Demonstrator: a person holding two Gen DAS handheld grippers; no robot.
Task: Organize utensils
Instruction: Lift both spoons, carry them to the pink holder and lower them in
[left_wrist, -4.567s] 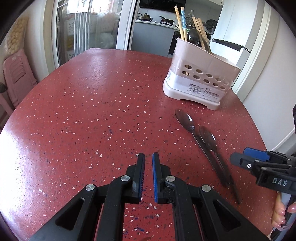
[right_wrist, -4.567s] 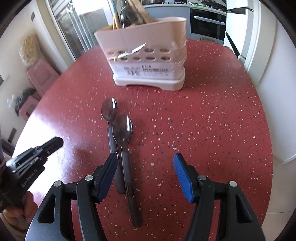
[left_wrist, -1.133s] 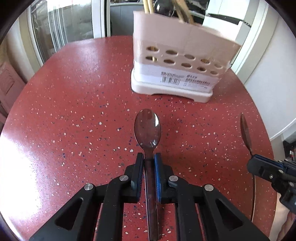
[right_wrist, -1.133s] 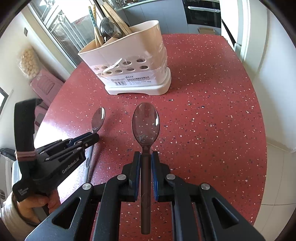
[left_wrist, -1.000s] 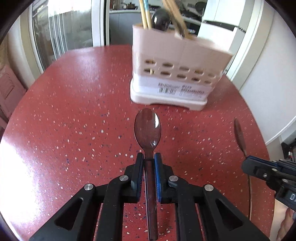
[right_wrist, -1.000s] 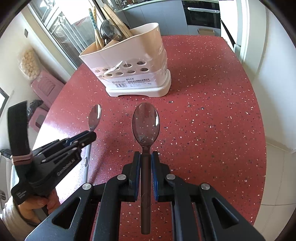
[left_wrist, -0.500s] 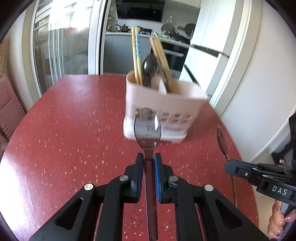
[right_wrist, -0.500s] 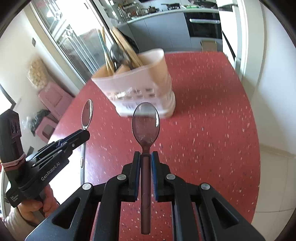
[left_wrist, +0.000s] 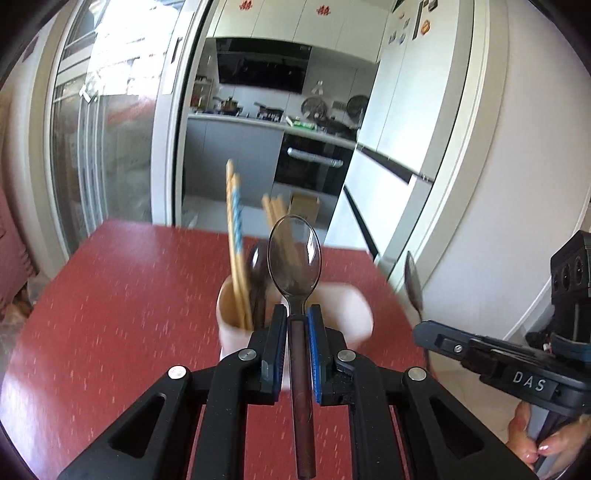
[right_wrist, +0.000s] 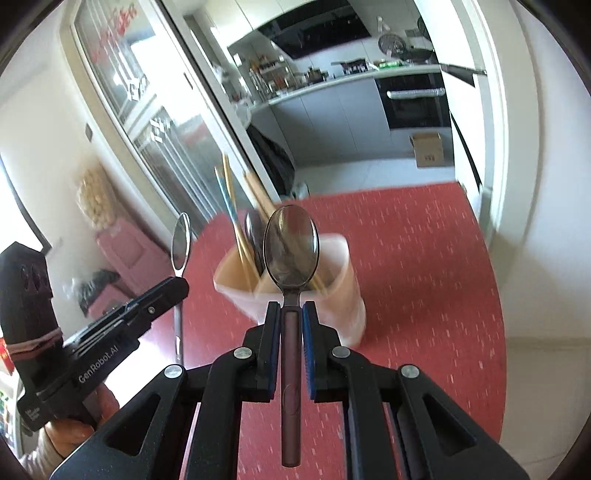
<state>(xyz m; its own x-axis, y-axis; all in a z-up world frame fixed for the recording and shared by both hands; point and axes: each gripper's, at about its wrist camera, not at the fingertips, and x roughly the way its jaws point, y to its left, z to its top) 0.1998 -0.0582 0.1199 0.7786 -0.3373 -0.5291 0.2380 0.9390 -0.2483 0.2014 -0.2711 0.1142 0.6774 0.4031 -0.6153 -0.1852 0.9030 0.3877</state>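
My left gripper (left_wrist: 296, 314) is shut on the dark handle of a spoon (left_wrist: 294, 254) whose bowl points forward, up off the table. My right gripper (right_wrist: 287, 310) is shut the same way on a second spoon (right_wrist: 290, 245). Both spoons hang in the air in front of and above the pale utensil caddy (left_wrist: 349, 314) (right_wrist: 343, 288), which is blurred and holds chopsticks (left_wrist: 235, 236) and a dark spoon. In the left wrist view, the right gripper (left_wrist: 424, 328) shows at the right with its spoon (left_wrist: 413, 280). The right wrist view has the left gripper (right_wrist: 177, 286) at the left with its spoon (right_wrist: 181, 243).
The caddy stands on a red speckled table (left_wrist: 122, 295) (right_wrist: 424, 277). A hand (left_wrist: 546, 443) holds the right gripper's handle. Beyond the table are a glass sliding door (left_wrist: 110, 140), a kitchen counter with an oven (left_wrist: 314, 162), and a white wall (left_wrist: 517, 147) to the right.
Both grippers have risen with their spoons and tilted up. The caddy has dropped lower in both views, and the kitchen behind has come into sight.
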